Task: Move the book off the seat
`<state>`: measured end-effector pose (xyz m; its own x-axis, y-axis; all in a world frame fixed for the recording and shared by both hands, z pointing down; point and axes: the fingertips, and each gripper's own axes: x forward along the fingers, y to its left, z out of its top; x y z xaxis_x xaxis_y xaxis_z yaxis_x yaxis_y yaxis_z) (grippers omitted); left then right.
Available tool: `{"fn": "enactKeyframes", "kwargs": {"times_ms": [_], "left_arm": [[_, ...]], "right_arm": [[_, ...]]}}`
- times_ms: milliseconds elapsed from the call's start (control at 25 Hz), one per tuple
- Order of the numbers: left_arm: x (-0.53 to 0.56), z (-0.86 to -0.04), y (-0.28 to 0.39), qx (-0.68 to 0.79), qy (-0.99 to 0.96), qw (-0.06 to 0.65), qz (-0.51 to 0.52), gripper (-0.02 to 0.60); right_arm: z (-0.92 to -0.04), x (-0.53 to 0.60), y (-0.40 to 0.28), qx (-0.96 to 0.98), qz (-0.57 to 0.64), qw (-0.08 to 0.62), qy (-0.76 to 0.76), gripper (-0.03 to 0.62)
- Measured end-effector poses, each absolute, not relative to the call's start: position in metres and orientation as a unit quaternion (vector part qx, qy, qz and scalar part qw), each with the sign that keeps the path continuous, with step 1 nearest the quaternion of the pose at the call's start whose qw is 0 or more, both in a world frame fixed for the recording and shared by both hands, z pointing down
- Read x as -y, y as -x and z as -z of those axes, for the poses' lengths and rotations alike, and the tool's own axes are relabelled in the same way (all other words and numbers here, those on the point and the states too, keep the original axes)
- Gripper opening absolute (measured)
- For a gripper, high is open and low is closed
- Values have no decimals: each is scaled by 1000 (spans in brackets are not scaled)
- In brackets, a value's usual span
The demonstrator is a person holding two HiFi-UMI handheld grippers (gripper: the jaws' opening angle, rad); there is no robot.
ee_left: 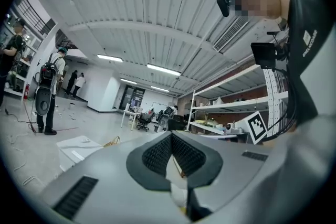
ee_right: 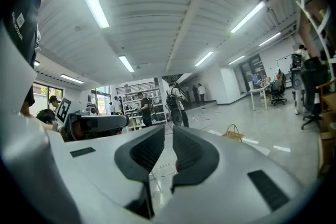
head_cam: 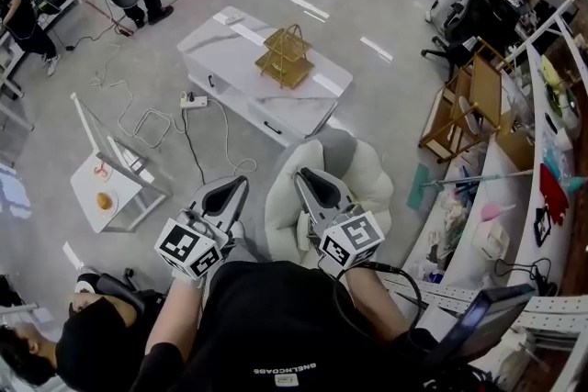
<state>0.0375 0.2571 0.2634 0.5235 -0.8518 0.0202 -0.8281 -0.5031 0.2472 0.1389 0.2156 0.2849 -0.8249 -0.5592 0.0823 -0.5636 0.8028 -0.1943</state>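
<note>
Showing only small upside-down print I cannot read, the black shirt (head_cam: pixel 296 371) lies just short of the cream seat (head_cam: pixel 367 174); each claw's cube bears square black-and-white patterns. Left claw (head_cam: pixel 241 183), at the seat's left edge, and right claw (head_cam: pixel 301 175), over it, are both closed on nothing, and a pale flat shape (head_cam: pixel 303 229) on the seat beside the right claw may be the book. Beyond the seat a gold wire basket (head_cam: pixel 285 58) stands on a low white table (head_cam: pixel 220 50), contents unclear
</note>
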Motion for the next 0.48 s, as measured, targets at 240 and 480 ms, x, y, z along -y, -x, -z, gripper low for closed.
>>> {"fn": "enactKeyframes", "kwargs": {"times_ms": [240, 480], "left_arm": [[-236, -277, -4, 474, -869, 134, 53, 6], [-221, -291, 20, 451, -878, 154, 45, 6]], "right_arm": [[-299, -192, -113, 937, -125, 17, -325, 40], [-311, -179, -92, 925, -142, 29, -353, 40]]}}
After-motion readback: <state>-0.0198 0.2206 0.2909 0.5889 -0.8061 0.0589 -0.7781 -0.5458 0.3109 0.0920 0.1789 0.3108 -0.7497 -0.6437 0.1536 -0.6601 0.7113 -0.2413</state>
